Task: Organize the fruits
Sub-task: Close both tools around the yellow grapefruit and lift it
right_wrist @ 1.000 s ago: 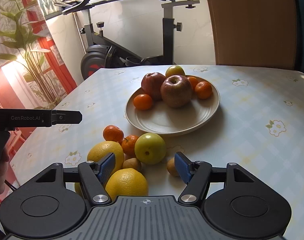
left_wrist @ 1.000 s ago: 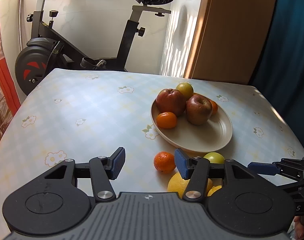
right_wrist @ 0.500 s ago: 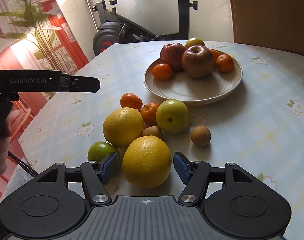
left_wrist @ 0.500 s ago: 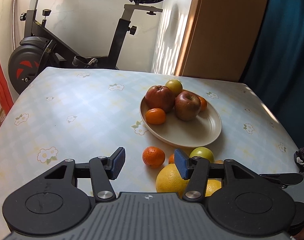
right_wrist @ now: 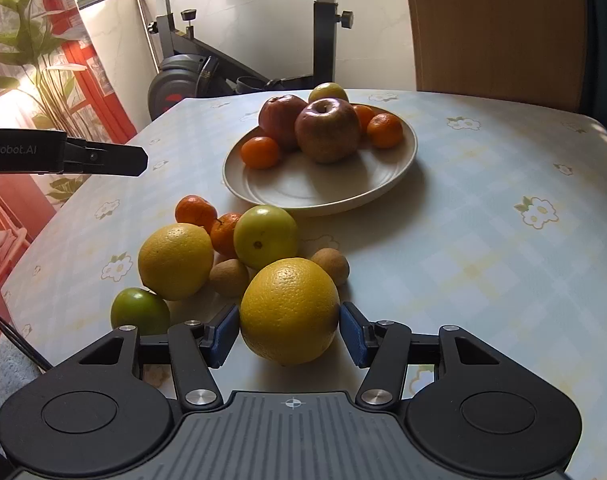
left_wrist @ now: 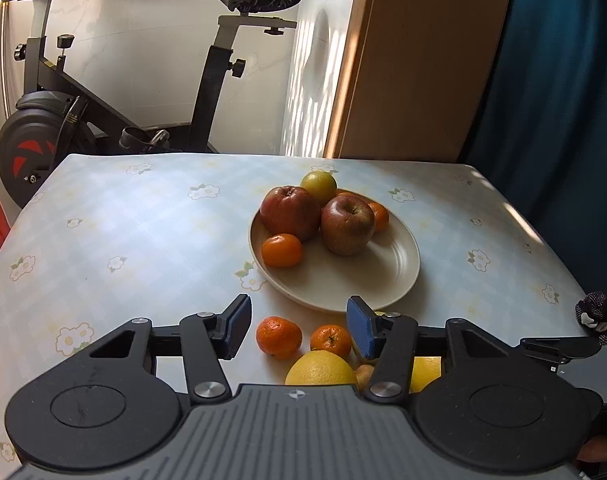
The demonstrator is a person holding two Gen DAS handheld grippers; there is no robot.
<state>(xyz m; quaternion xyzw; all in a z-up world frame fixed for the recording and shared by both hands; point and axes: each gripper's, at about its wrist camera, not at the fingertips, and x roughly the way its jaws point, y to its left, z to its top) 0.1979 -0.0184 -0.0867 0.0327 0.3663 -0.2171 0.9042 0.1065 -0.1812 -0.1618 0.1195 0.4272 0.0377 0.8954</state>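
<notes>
My right gripper (right_wrist: 289,330) brackets a big yellow orange (right_wrist: 289,310) on the near table (right_wrist: 483,240); right pad touches it, left pad shows a gap, so I can't tell if it's gripped. My left gripper (left_wrist: 299,326) is spread wide, holding nothing. Plate (right_wrist: 399,178) of apples sits far. Only the right view shows the green fruit (right_wrist: 139,312) near left.

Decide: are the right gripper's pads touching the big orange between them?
Touching: in the right wrist view, both pads of the right gripper meet the orange.
</notes>
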